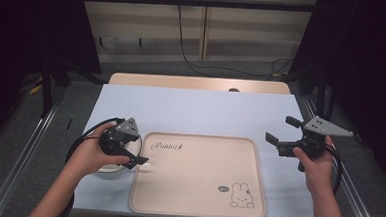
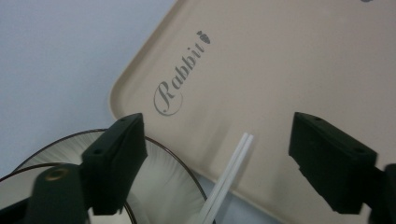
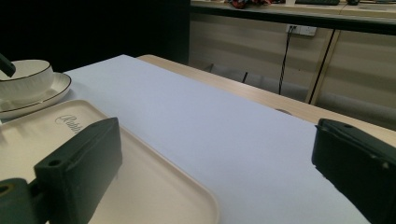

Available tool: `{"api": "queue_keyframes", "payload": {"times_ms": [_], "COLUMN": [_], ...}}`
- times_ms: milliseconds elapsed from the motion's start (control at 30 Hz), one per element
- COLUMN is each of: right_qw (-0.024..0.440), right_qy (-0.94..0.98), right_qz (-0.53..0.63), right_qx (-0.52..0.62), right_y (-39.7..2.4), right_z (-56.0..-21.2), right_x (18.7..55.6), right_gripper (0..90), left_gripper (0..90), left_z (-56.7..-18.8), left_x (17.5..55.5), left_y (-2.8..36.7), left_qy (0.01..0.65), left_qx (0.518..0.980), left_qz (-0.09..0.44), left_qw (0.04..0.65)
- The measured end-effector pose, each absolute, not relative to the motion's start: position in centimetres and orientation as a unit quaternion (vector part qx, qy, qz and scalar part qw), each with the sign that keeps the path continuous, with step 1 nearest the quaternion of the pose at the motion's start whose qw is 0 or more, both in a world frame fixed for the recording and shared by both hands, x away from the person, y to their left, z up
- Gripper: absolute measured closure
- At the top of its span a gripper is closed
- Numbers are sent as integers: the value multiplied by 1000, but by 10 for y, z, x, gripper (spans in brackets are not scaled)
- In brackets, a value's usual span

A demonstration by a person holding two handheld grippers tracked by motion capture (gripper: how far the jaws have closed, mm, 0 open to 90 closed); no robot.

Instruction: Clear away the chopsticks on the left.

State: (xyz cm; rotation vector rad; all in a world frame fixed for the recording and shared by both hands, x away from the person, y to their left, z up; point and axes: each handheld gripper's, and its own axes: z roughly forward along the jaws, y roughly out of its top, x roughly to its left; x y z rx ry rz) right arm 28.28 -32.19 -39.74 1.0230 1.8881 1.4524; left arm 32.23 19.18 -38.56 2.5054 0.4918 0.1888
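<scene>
A pair of thin white sticks lies side by side between the jaws of my left gripper, their far ends over the left edge of a beige tray. The jaws stand apart on both sides and no pad touches the sticks. In the high view the left gripper hovers over a white bowl and plate beside the tray, with the sticks' white tip poking out. My right gripper is open and empty, off the tray's right side.
The tray carries the word "Rabbit" and a bunny drawing. In the right gripper view the gold-rimmed bowl sits on its plate at the far left. The pale blue table top stretches behind the tray.
</scene>
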Motion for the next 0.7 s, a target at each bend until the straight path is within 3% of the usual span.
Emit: {"api": "queue_keyframes", "payload": {"times_ms": [200,700], "right_qw": [270,267], "right_qy": [702,703], "right_qz": [537,537], "right_qx": [381,381], "right_y": [-322,-321], "right_z": [-398,-398], "right_x": [283,283], "right_gripper": [15,16], "left_gripper": [340,394], "left_z": [-388,-394], "left_x": [320,317], "left_y": [189,193], "left_qy": [164,156], "left_qx": [942,944], "left_qz": [62,42], "left_qw": [288,289]}}
